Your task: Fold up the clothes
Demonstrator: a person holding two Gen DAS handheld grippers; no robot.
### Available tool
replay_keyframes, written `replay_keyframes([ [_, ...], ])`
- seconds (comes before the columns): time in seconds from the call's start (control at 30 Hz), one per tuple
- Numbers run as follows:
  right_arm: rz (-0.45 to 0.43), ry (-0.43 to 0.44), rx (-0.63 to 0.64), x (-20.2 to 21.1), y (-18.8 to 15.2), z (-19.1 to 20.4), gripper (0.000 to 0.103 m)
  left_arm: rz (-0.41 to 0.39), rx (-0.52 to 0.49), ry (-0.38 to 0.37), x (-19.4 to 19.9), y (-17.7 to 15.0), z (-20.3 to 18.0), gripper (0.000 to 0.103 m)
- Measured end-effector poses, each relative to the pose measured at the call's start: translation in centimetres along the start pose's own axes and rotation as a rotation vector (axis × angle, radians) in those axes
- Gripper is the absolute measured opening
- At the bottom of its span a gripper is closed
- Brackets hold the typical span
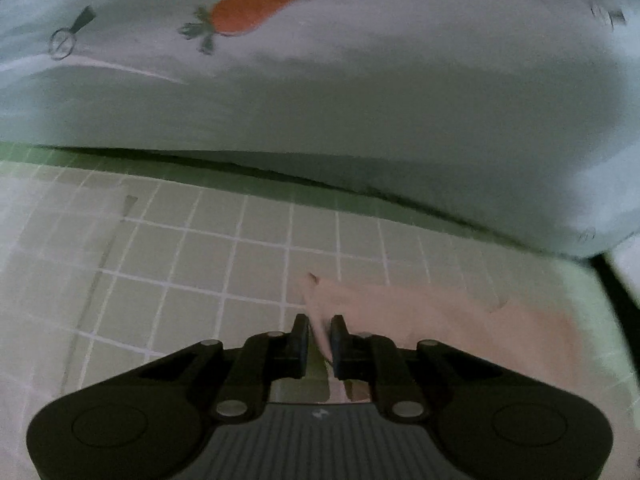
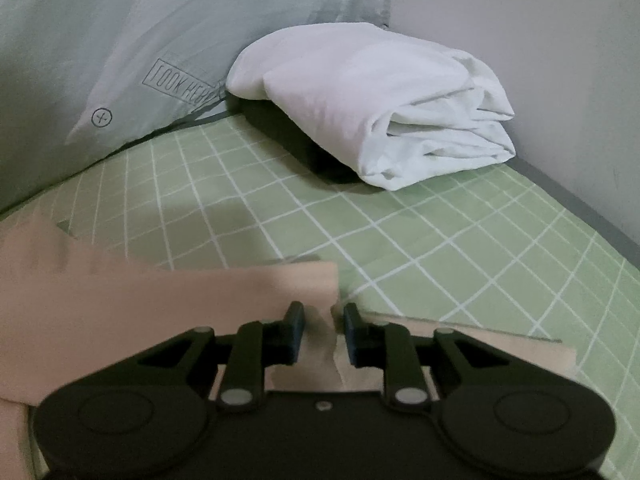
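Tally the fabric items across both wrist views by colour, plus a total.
Pink garment: 1
White folded cloth bundle: 1
Pale grey-green printed pillow: 1
Green grid-pattern sheet: 1
Total: 4

A bed under a pale green sheet with a white grid (image 2: 420, 248) meets a plain grey wall (image 2: 540, 48) at its far right edge; light is dim.
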State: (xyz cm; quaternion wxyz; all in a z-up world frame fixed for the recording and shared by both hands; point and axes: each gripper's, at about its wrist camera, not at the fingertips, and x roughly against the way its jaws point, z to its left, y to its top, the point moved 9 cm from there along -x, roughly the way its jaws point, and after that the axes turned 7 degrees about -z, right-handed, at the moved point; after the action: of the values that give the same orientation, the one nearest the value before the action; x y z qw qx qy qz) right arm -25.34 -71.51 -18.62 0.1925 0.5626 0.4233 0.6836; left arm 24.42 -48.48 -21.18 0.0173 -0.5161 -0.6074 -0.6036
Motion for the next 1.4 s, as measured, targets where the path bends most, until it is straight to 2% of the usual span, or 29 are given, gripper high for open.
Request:
replay_keyframes([
  [0.13,0.007,-0.009,-0.037,0.0,0.1,-0.2,0.028,0.01,-0.05,-0.021,2.6,-1.1,-0.8,0.029],
  [0.2,0.009,-0.008,-0.052,0.0,0.1,-0.2,0.031,0.02,-0.021,-0.049,4.0,-2.2,-1.0,0.031],
  [0.27,0.018,0.017,-0.055,0.0,0.1,0.2,0.05,0.044,0.027,-0.074,5.4,-3.7,-1.1,0.032],
  [0.33,0.023,0.039,-0.061,0.0,0.1,0.6,0.058,0.069,0.064,-0.094,6.4,-4.7,-1.0,0.038],
  [0.43,0.023,0.037,-0.051,0.1,-0.1,0.9,0.061,0.106,0.11,-0.108,7.8,-7.0,-1.1,0.045],
  [0.53,0.021,0.044,-0.059,0.1,-0.2,1.0,0.064,0.154,0.141,-0.109,8.4,-9.2,-1.2,0.045],
  [0.67,0.019,0.057,-0.072,0.1,-0.1,1.0,0.07,0.157,0.104,-0.077,9.1,-11.1,-1.2,0.044],
  [0.9,0.011,0.052,-0.017,0.1,-0.5,1.7,0.073,0.152,-0.048,0.004,9.8,-11.9,-1.8,0.044],
  [0.93,0.009,0.061,0.0,0.2,-0.5,1.9,0.067,0.151,-0.062,0.016,9.9,-12.0,-1.9,0.045],
  [0.97,0.007,0.07,0.017,0.2,-0.5,2.1,0.05,0.151,-0.077,0.027,10.0,-12.1,-1.9,0.046],
  [1.0,0.005,0.08,0.036,0.4,-0.4,2.3,0.04,0.153,-0.088,0.041,10.1,-12.2,-1.9,0.05],
  [1.07,0.001,0.099,0.074,0.8,-0.2,2.7,0.006,0.16,-0.107,0.078,10.5,-12.4,-1.8,0.058],
  [1.17,-0.027,0.118,0.107,1.9,0.2,3.0,0.004,0.162,-0.102,0.095,11.8,-12.9,-1.2,0.059],
  [1.27,-0.06,0.146,0.087,3.7,0.6,3.1,0.004,0.165,-0.091,0.109,13.6,-13.8,-0.6,0.06],
  [1.4,-0.116,0.204,0.097,6.8,0.7,4.3,0.004,0.191,-0.112,0.132,16.1,-16.3,0.0,0.06],
])
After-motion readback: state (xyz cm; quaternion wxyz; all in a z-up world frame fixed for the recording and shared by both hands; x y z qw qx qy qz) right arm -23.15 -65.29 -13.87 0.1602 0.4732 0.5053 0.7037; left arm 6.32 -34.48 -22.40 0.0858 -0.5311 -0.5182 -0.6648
